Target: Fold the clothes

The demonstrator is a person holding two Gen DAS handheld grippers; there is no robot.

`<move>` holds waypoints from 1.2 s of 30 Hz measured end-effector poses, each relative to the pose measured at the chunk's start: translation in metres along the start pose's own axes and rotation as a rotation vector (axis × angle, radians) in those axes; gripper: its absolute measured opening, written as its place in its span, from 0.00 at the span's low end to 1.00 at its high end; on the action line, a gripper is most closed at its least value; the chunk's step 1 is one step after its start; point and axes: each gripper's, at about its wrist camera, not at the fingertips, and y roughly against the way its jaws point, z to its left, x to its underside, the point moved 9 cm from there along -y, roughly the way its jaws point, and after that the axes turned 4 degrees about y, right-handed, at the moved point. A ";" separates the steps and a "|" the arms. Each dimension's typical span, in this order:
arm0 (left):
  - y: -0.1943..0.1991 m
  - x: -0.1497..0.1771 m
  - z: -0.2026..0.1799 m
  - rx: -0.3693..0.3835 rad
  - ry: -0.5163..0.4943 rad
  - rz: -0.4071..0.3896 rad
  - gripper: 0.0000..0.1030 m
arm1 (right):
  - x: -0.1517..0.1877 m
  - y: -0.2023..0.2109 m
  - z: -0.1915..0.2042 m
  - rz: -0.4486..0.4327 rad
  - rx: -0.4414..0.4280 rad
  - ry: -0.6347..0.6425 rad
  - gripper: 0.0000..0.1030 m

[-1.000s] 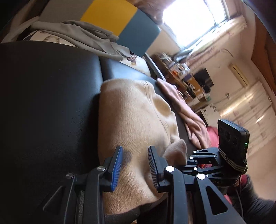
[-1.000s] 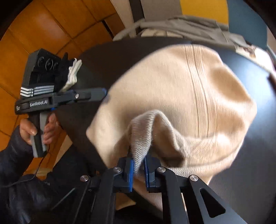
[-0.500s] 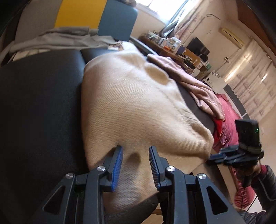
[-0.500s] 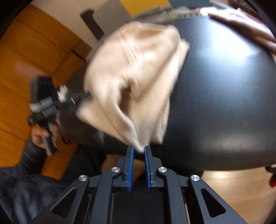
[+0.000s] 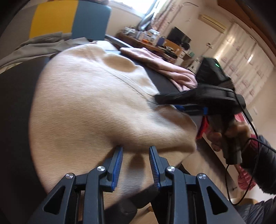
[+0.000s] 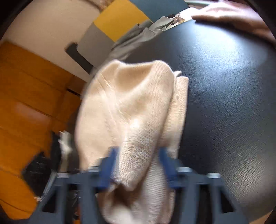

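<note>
Between our right tongs (image 6: pixel 136 163), spread wide, lies the cream sweater (image 5: pixel 96 106); our left tongs (image 5: pixel 135 165) gape too. We judge the fold just laid; next comes a fresh grip

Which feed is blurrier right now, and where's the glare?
Right wrist view: heavy motion blur on the right claw and sweater; a pale sheen on the black cushion. Left wrist view: sharper left claw; window blown out.

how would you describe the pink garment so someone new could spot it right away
Start at the black padded table, where a big cream knit sweater lies. Beyond it, along the far edge, lies the pink garment: crumpled and rosy, unlike the grey clothing heaped by the yellow-and-blue panel.
</note>
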 end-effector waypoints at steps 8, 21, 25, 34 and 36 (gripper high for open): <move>-0.017 0.019 -0.020 0.034 -0.142 0.044 0.30 | -0.013 0.020 0.005 -0.008 0.452 0.385 0.14; -0.006 -0.015 -0.068 0.182 -0.109 0.008 0.30 | -0.010 0.012 -0.029 -0.130 0.120 0.013 0.44; -0.029 -0.004 -0.102 0.154 -0.231 0.052 0.30 | -0.012 0.038 0.014 -0.172 0.082 0.155 0.44; -0.024 0.034 -0.117 0.159 -0.291 0.064 0.30 | 0.032 -0.016 0.035 0.083 0.054 0.298 0.30; -0.011 0.036 -0.099 0.122 -0.262 0.029 0.30 | 0.036 -0.022 0.014 0.072 0.096 0.269 0.06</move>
